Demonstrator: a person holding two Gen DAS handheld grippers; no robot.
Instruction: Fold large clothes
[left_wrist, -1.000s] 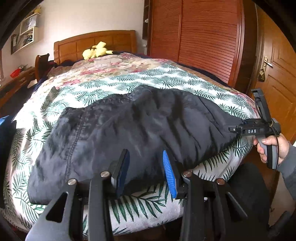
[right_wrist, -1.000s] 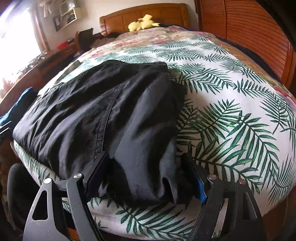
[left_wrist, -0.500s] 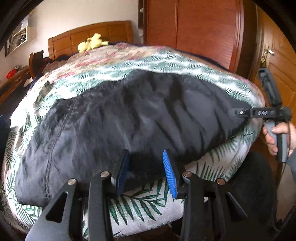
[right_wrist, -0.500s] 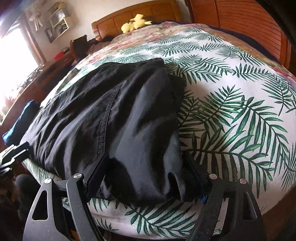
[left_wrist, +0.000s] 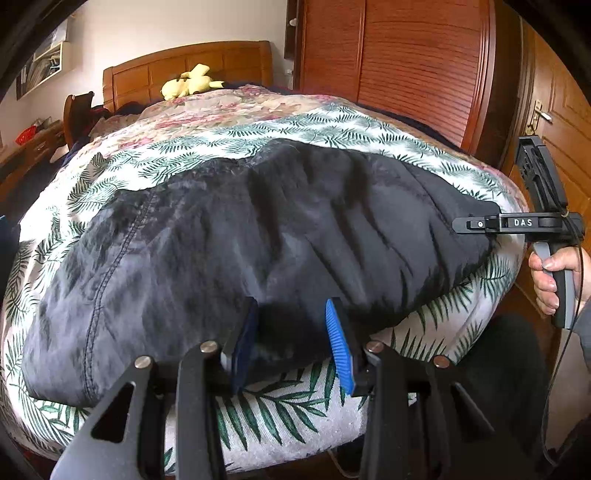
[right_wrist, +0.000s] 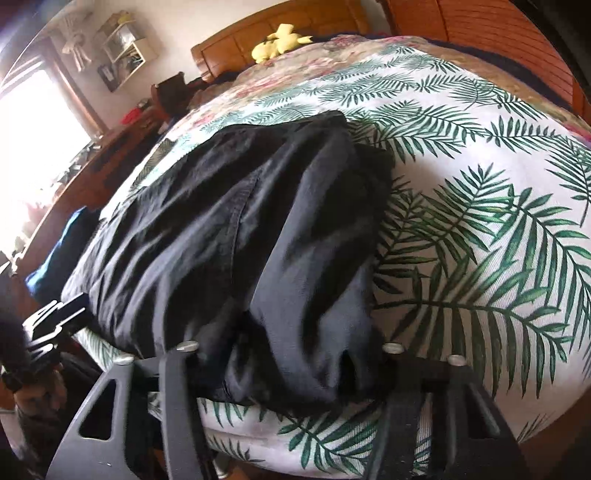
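Observation:
A large black garment (left_wrist: 258, 229) lies folded across the foot of a bed with a fern-print cover (left_wrist: 280, 413). My left gripper (left_wrist: 291, 325) straddles its near edge; dark fabric sits in the gap and the ribbed blue pad (left_wrist: 338, 343) still shows its face. In the right wrist view the same garment (right_wrist: 240, 229) runs away from me. My right gripper (right_wrist: 288, 358) is closing on its near end, where bunched cloth fills the space between the fingers and hides the pads. From the left wrist view that right gripper (left_wrist: 476, 224) meets the garment's right end, held by a hand (left_wrist: 550, 273).
A yellow plush toy (left_wrist: 190, 83) lies by the wooden headboard (left_wrist: 184, 62). A slatted wardrobe (left_wrist: 406, 66) and a door (left_wrist: 561, 122) stand to the right of the bed. A blue item (right_wrist: 62, 251) lies left of the bed, under a bright window (right_wrist: 37, 122).
The right jaws have drawn in on the garment's end, bunching the cloth up between them, and that view has tilted. The left gripper has sunk slightly onto the near edge.

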